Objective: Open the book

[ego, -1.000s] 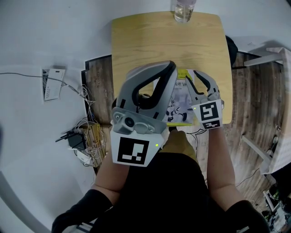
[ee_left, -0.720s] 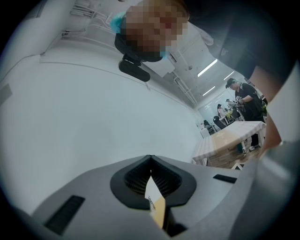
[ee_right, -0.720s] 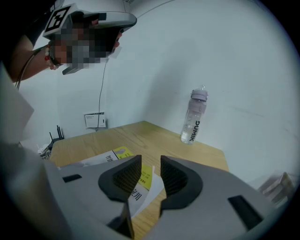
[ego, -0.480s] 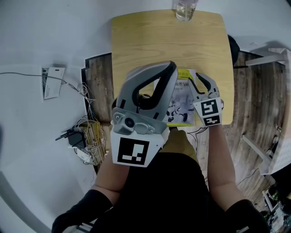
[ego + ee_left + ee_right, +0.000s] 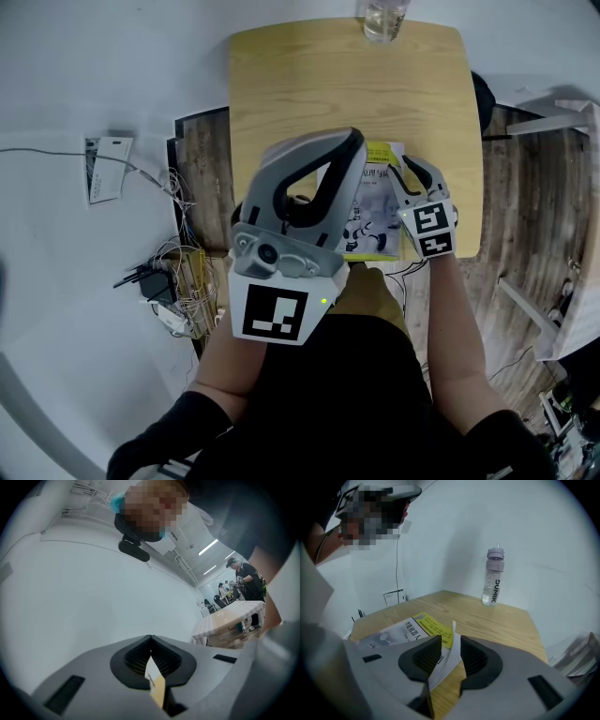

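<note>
The book is laid flat on the wooden tabletop, close to its near edge, with the yellow-and-white front uppermost. It is judged to be a thin, light paperback: the covers are expected to bend rather than hinge stiffly, and the glossy face is likely to be slippery. The whole book could be dragged along if the cover is pulled sideways. The best hold is judged to be the free fore-edge corner of the cover, pinched lightly and swung up and over towards the spine.

A white leaf, the cover or the first page, is seen raised at that corner. It is straddled by the right claw, whose jaws are held apart with a clear gap, so the leaf is not yet pinched.

The left claw is held high and level above the near side of the book. Its jaws are closed together on a small paper slip, and the book is not touched by it.

A clear water bottle is stood at the far edge, well apart from the book.
</note>
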Demonstrator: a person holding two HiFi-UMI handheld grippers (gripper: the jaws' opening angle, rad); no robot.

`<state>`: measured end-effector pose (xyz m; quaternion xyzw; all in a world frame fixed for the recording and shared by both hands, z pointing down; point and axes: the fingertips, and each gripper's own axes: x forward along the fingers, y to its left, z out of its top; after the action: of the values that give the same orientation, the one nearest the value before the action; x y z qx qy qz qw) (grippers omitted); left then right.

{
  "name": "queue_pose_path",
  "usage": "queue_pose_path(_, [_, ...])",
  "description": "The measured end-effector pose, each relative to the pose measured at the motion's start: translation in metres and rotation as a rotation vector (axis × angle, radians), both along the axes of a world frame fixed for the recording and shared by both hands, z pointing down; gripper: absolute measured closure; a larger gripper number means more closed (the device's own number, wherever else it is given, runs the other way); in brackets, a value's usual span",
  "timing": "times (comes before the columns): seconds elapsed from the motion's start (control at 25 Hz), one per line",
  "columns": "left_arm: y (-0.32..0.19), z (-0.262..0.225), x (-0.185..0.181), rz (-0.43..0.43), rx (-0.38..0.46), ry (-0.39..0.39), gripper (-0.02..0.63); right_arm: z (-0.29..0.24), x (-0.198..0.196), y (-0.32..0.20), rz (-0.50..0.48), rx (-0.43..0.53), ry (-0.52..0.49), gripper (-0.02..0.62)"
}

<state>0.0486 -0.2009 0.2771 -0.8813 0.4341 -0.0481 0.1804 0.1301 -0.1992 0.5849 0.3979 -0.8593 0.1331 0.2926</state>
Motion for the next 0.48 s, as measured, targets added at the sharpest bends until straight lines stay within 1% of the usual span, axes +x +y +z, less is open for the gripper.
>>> queue_pose_path(0.48, [0.000,0.003,0.000,0.004,-0.003,0.000,0.597,0.019,-0.001,0.014,0.008,-0.064,-0.007,0.459])
